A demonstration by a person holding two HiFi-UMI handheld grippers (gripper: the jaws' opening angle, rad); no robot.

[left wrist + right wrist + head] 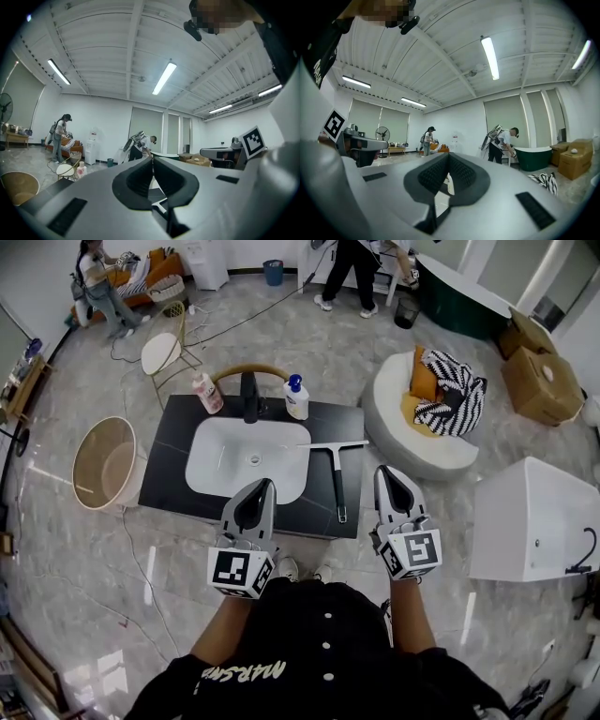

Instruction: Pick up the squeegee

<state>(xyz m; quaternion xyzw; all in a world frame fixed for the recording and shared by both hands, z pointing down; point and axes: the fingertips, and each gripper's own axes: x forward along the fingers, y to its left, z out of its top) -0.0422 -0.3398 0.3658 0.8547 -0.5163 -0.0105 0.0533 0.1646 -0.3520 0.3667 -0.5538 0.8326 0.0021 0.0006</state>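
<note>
The squeegee (pixel 337 482) lies flat on the black countertop (pixel 173 442), just right of the white basin (pixel 246 463). Its black handle points toward me and its long blade runs across the far end. My left gripper (pixel 265 484) hovers at the counter's near edge, in front of the basin and left of the handle. It is shut, and in the left gripper view its pads (pixel 152 160) meet with nothing between them. My right gripper (pixel 385 471) hangs beyond the counter's right edge, to the right of the squeegee. It too is shut (pixel 449 157) and empty. Both point level, away from me.
A black faucet (pixel 248 395), a pink bottle (pixel 207 393) and a white pump bottle (pixel 296 397) stand along the counter's far side. A round wicker basket (pixel 103 463) sits at the left. A white round seat (pixel 389 418) and a white cabinet (pixel 530 521) are at the right. People stand far back.
</note>
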